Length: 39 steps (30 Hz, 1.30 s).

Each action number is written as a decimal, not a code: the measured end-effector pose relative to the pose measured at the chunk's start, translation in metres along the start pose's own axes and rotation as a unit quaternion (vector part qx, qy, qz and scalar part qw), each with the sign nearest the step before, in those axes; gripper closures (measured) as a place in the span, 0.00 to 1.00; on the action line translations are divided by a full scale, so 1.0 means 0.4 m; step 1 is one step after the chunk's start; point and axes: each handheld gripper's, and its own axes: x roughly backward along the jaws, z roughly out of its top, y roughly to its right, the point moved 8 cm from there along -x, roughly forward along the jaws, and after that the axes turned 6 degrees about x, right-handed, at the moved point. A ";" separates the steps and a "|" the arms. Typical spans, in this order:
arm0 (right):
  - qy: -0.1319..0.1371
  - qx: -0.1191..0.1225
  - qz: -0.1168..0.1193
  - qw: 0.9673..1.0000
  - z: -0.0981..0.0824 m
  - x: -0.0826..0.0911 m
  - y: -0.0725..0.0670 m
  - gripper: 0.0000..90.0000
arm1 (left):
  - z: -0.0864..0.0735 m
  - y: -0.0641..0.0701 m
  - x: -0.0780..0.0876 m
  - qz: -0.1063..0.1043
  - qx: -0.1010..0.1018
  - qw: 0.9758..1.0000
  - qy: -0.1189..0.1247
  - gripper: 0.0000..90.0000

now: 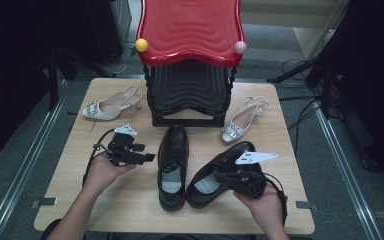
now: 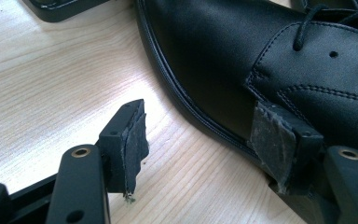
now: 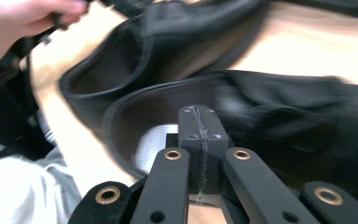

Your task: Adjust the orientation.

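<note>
Black shoes at centre of table, right gripper closed beside one

Black shoes lie side by side on the table (image 1: 130,200) in front of the rack (image 1: 190,60). Left shoe (image 1: 173,165) lies straight, toe toward the rack. Right shoe (image 1: 219,172) lies at an angle, toe pointing up and to the right, heel near the left shoe's heel.

Right gripper (image 1: 220,176) is at the right shoe's collar, over the opening. In the right gripper view its pads are pressed flat together with nothing between them; that view is blurred, and whether the gripper touches the shoe cannot be told.

Left gripper (image 1: 149,157) is held just left of the left shoe, jaws pointing toward it. The left gripper view shows the jaws wide apart, one pad (image 2: 133,144) over bare table, the other against the shoe's side near the sole edge. Nothing is clamped.

Two pale heeled sandals sit apart: one (image 1: 111,105) left of the rack, one (image 1: 242,120) right of it.
</note>
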 end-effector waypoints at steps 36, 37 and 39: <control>-0.048 -0.103 -0.151 0.982 -0.124 0.031 0.285 1.00 | 0.016 0.014 -0.023 -0.003 -0.018 1.000 -0.011 0.40; -0.048 -0.103 -0.151 0.982 -0.124 0.031 0.285 1.00 | 0.015 0.014 -0.023 -0.002 -0.018 1.000 -0.012 0.40; -0.046 -0.105 -0.148 0.982 -0.123 0.028 0.286 1.00 | 0.014 0.013 -0.023 0.000 -0.018 1.000 -0.013 0.40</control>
